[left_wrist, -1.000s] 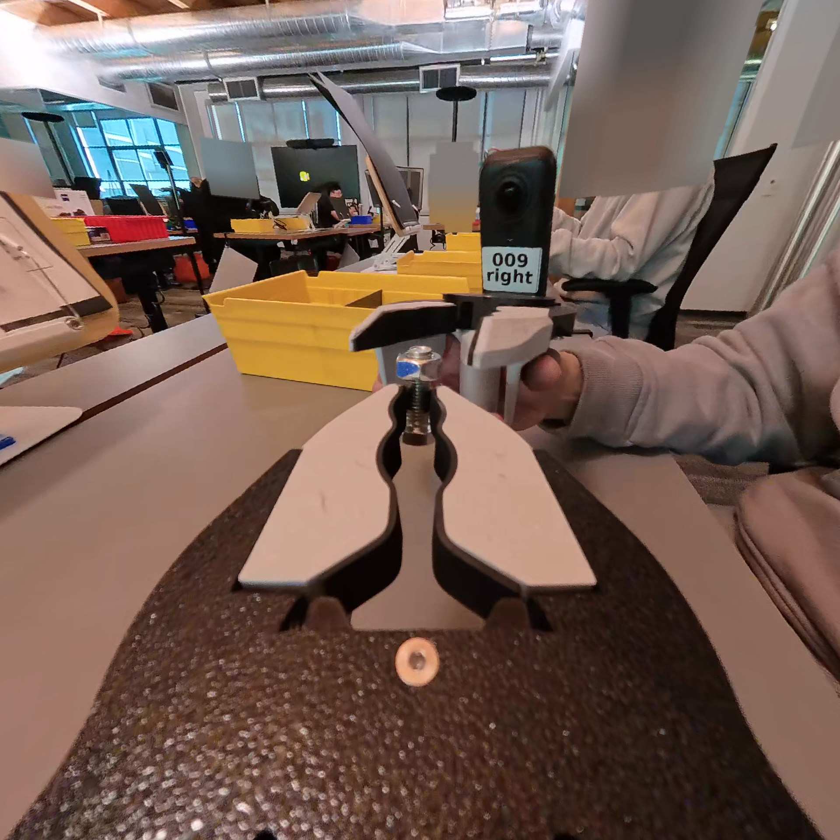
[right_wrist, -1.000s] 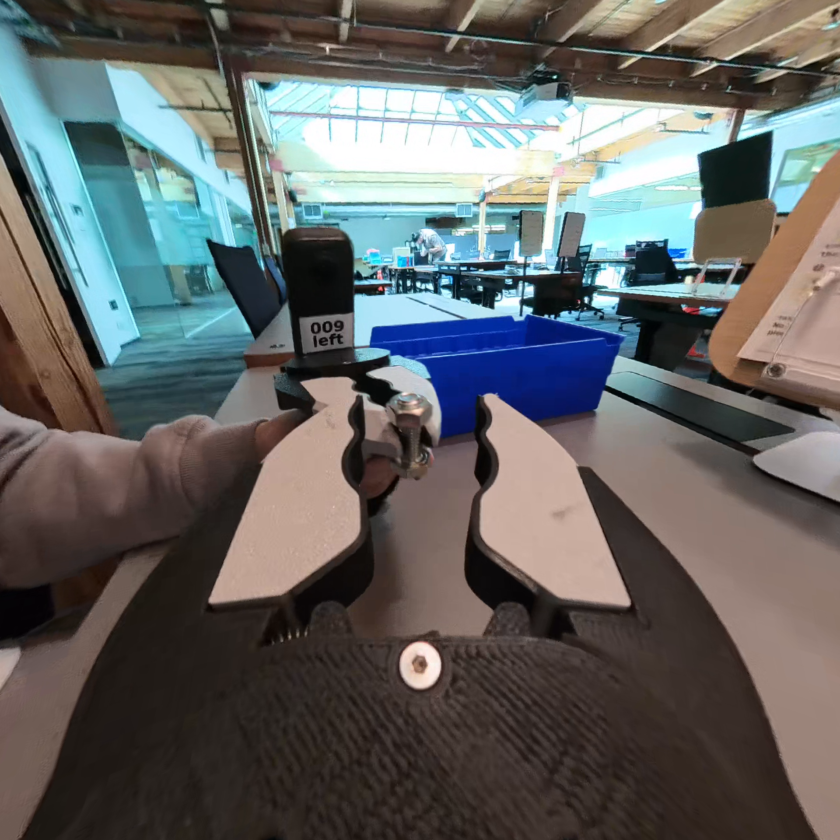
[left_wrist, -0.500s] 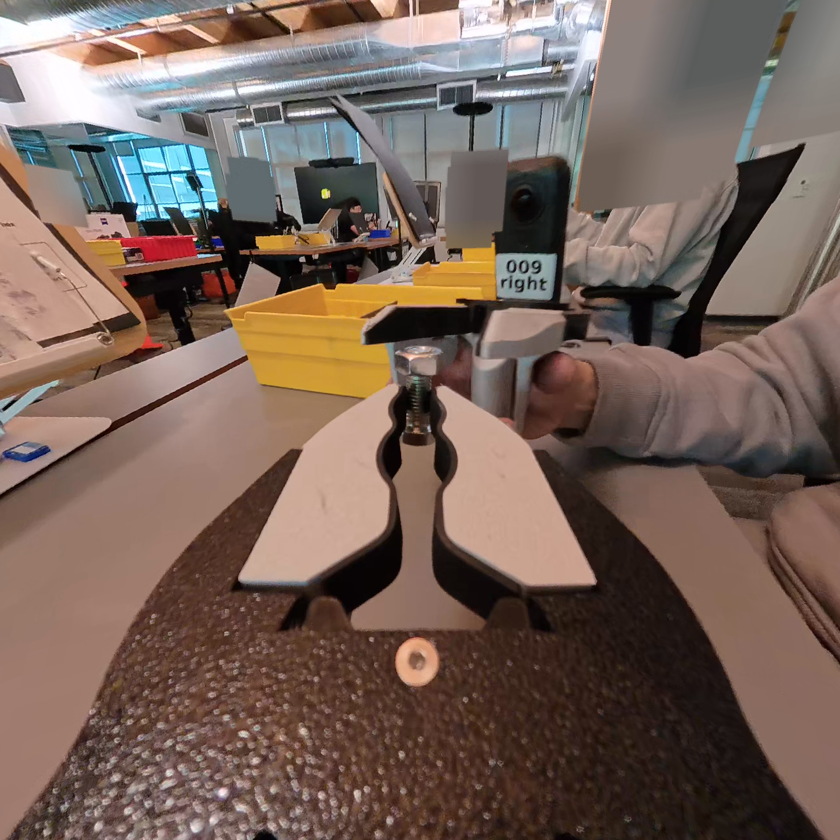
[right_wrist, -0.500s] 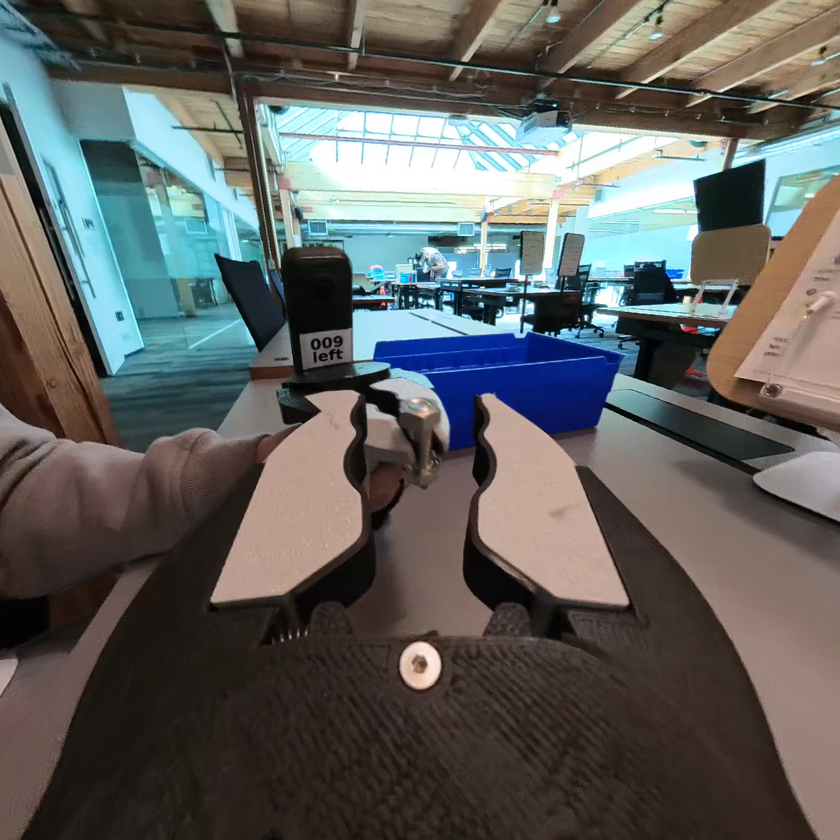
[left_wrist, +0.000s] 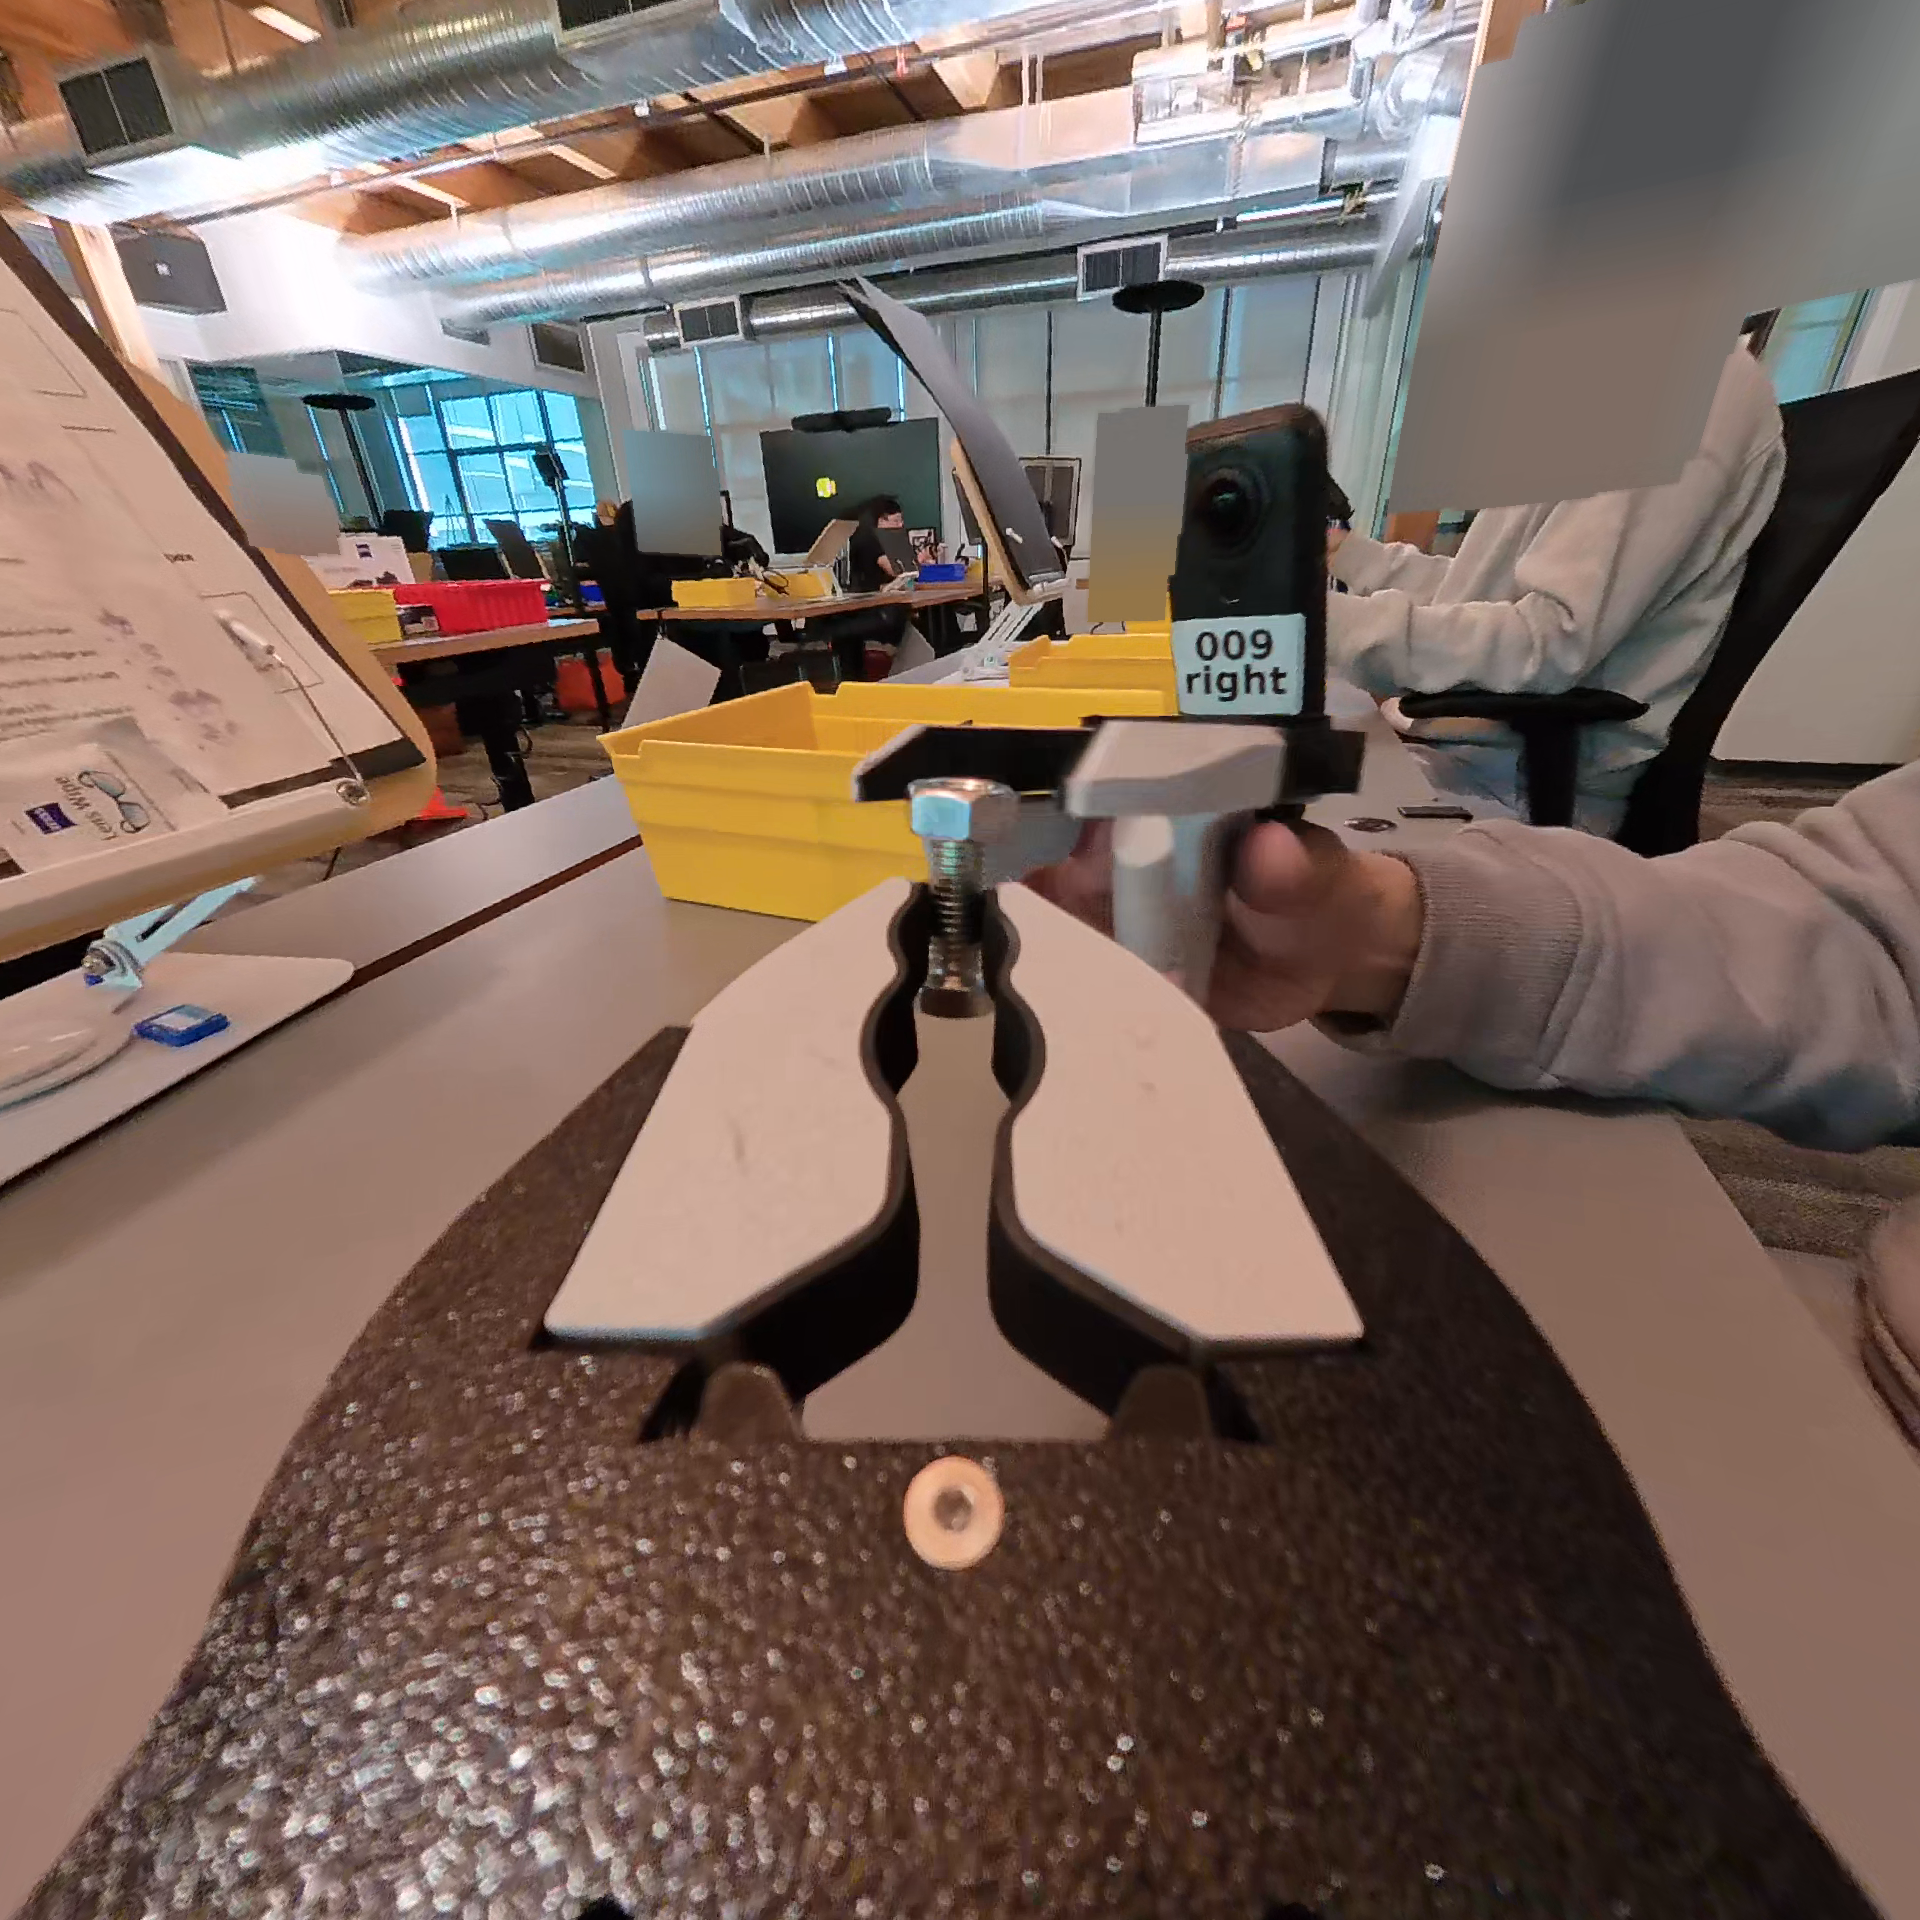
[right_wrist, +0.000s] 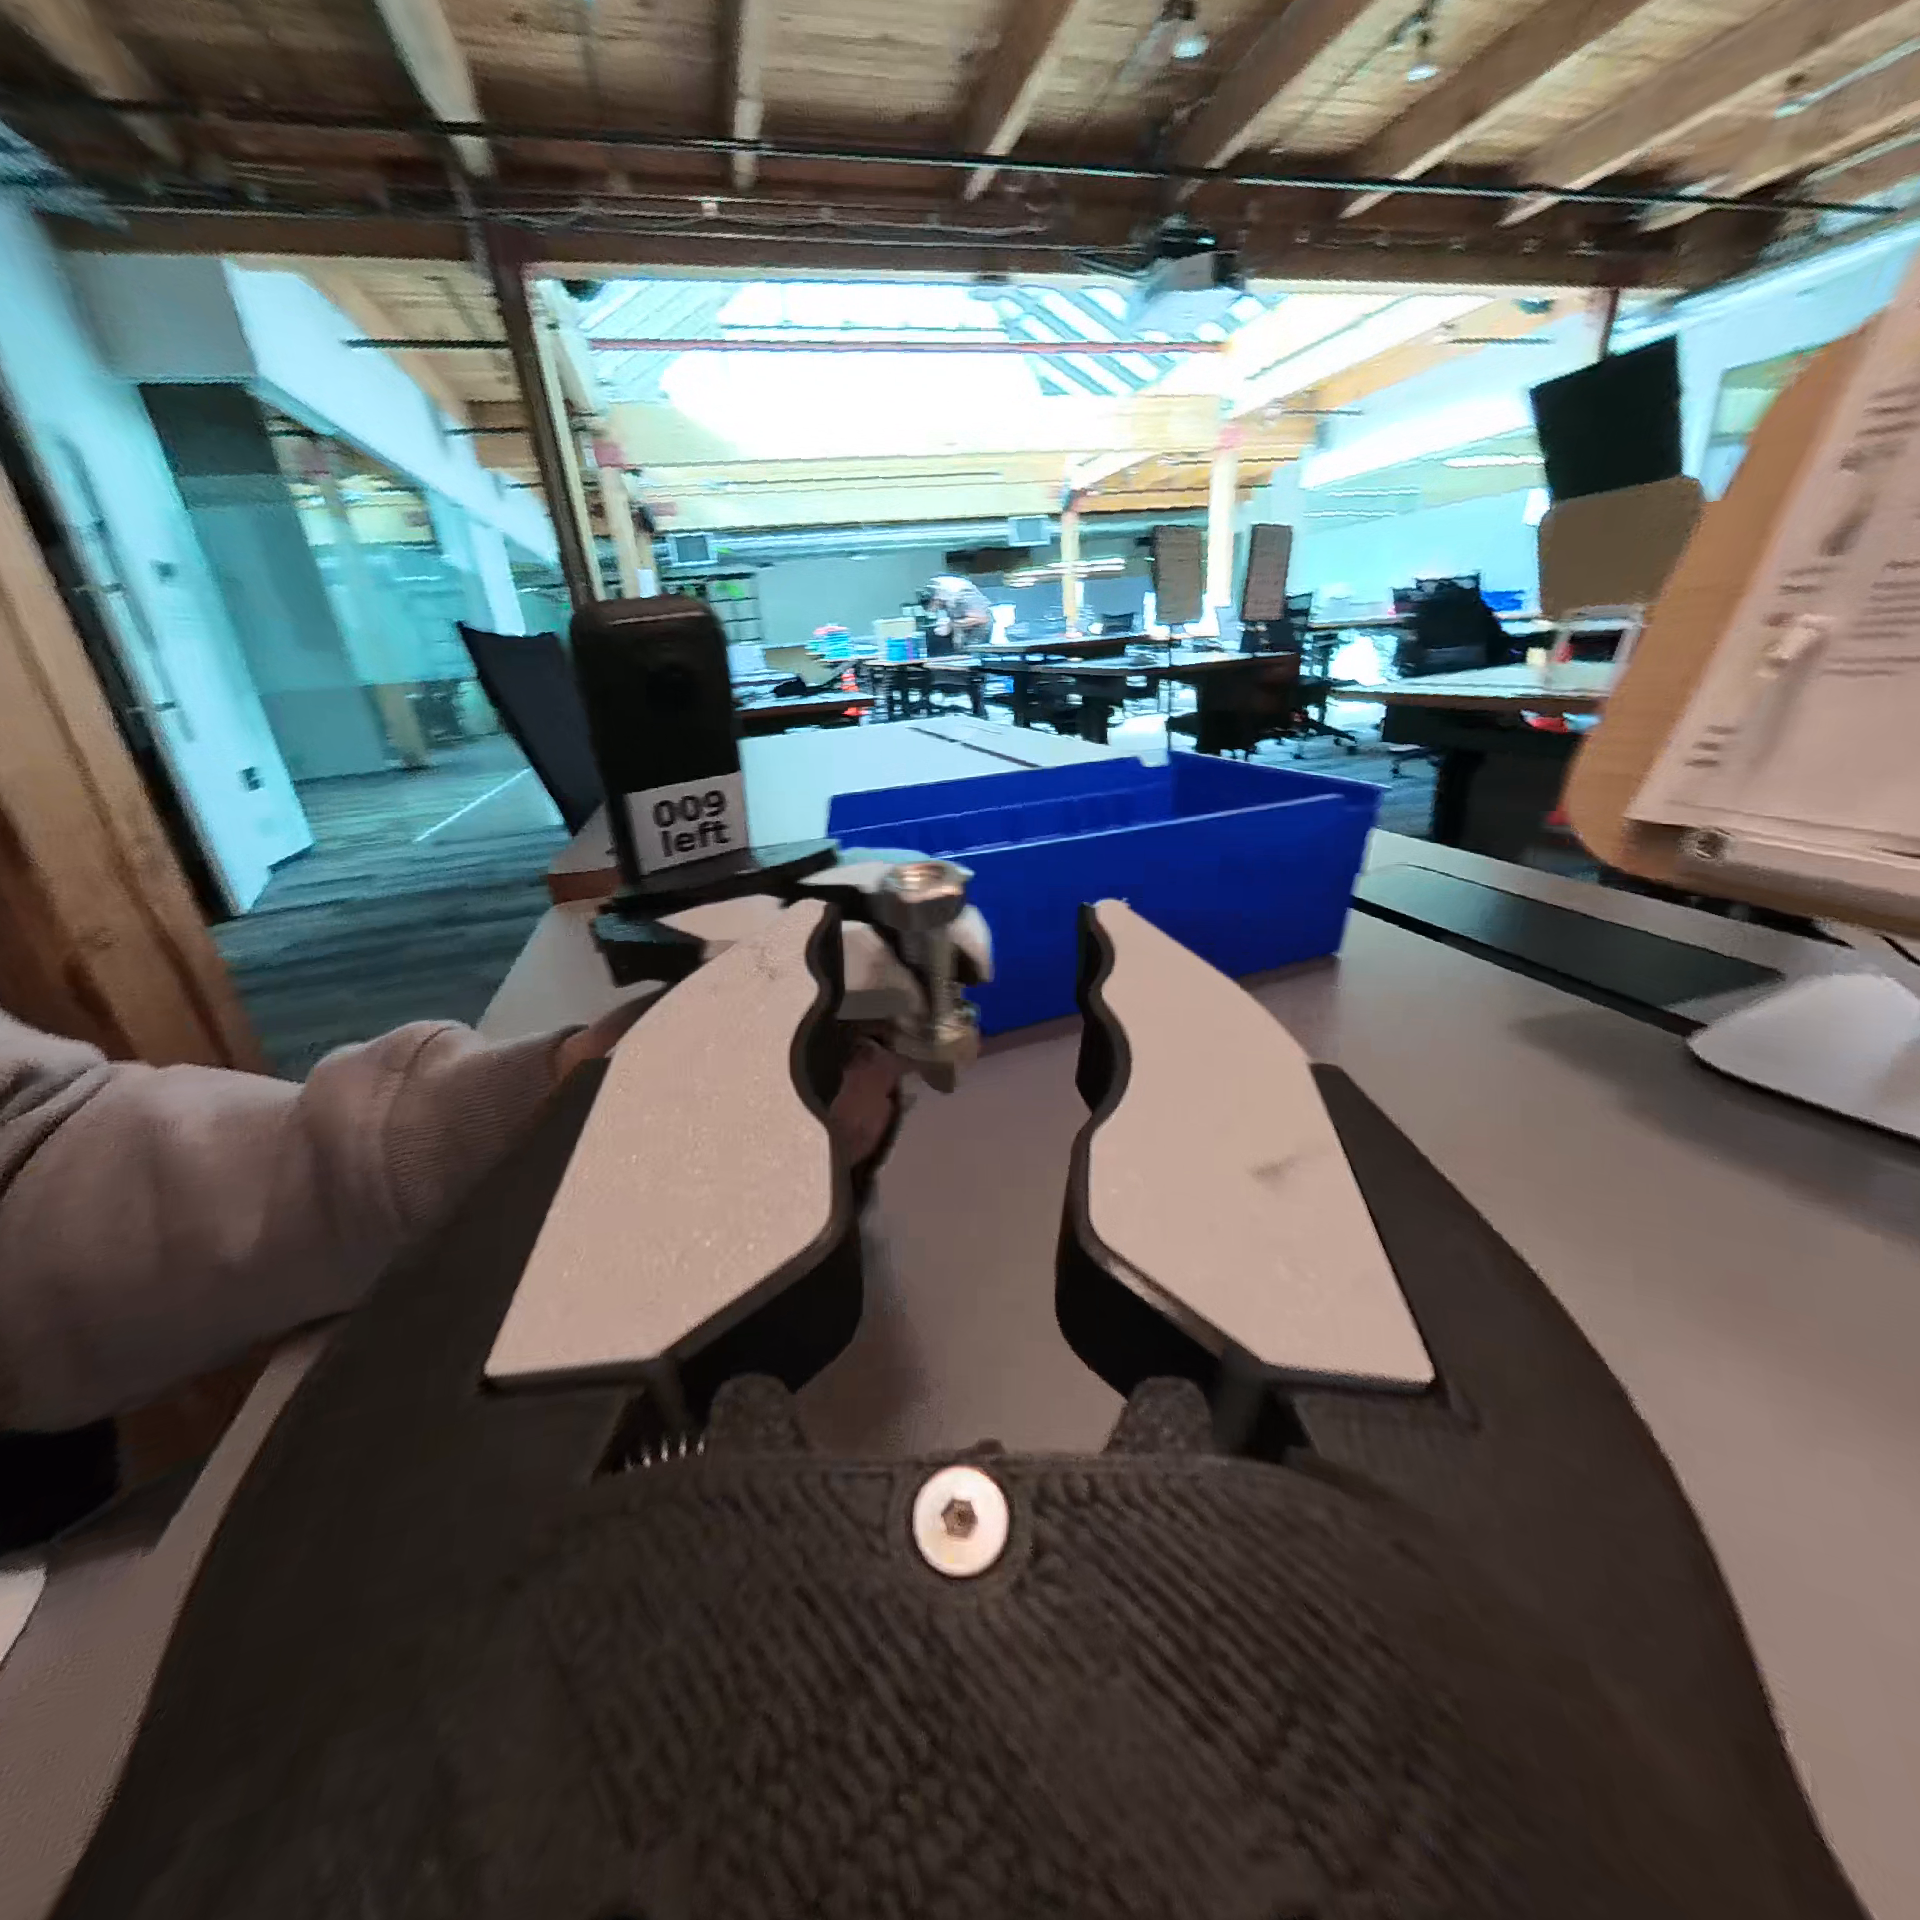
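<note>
My left gripper (left_wrist: 954, 920) is shut on a silver hex bolt (left_wrist: 956, 883), which stands upright with its head on top and a nut at its lower end. It is held above the grey table (left_wrist: 416, 1039). My right gripper (right_wrist: 951, 935) is open, and the same bolt (right_wrist: 930, 956) stands between its fingers. The bolt is close to the left finger (right_wrist: 727, 1039) and clearly apart from the right finger (right_wrist: 1195, 1070). In the left wrist view the right gripper (left_wrist: 997, 779) reaches in from the right at the level of the bolt's head.
A yellow bin (left_wrist: 769, 810) stands behind the bolt in the left wrist view. A blue bin (right_wrist: 1195, 873) stands behind it in the right wrist view. A tilted document stand (left_wrist: 156, 644) and a small blue item (left_wrist: 179, 1023) are at the left. A seated person (left_wrist: 1538, 592) is behind. The grippers are tip to tip, or close to it.
My left gripper keeps its hold on the bolt. My right gripper's fingers have narrowed slightly around it and both grippers have shifted a little. The bolt has stayed between the right fingers.
</note>
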